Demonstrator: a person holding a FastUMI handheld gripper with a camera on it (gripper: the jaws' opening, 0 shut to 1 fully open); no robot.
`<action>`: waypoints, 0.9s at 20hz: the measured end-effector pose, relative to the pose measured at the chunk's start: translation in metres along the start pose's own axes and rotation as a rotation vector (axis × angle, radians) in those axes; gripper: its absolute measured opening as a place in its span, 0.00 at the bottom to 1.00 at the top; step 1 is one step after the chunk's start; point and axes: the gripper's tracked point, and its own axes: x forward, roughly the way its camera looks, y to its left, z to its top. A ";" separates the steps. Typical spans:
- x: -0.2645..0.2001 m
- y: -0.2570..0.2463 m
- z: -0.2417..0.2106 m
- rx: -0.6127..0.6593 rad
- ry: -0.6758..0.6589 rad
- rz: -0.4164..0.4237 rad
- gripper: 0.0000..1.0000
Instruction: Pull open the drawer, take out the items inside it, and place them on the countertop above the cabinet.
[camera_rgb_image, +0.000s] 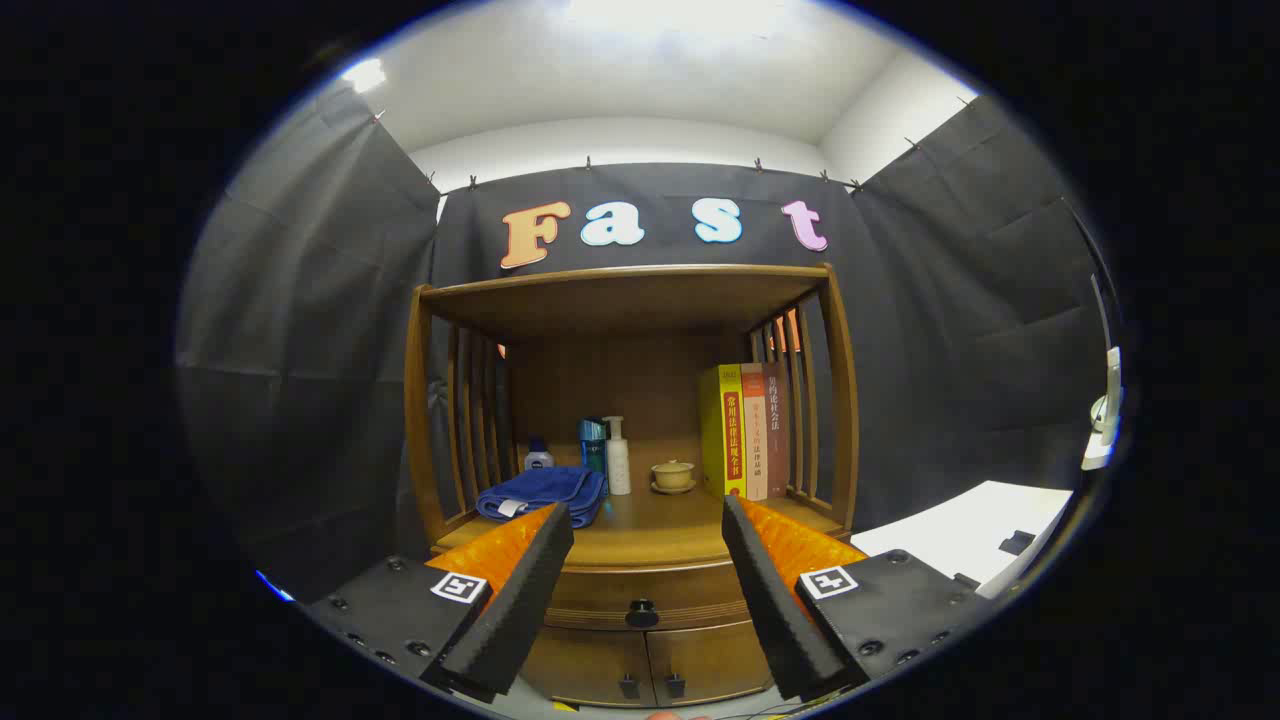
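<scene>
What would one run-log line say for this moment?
stage: approach | gripper: open, holding nothing | drawer: shut, knob between fingers, ahead | countertop: towel, bottles, cup, books

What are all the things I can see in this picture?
Cabinet: one, brown wood, ahead of the fingers, slatted sides.
Drawer: one, brown, closed, dark knob, under the countertop.
Small doors: two, brown, closed, below the drawer.
Towel: one, blue, folded, on the countertop beyond the left finger.
Bottles: three, one white pump, one blue-green, one small with blue cap, behind the towel.
Cup: one, yellowish, on a saucer, beside the books.
Books: three, yellow, orange, dark red, upright against the right slats.
Gripper: one, fingers open, apart either side of the drawer knob, touching nothing.
</scene>
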 end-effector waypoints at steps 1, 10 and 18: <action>0.001 0.000 -0.001 -0.003 0.005 0.000 0.98; -0.001 -0.009 0.002 0.001 -0.003 -0.015 0.98; -0.002 -0.008 0.002 0.002 -0.008 -0.014 0.98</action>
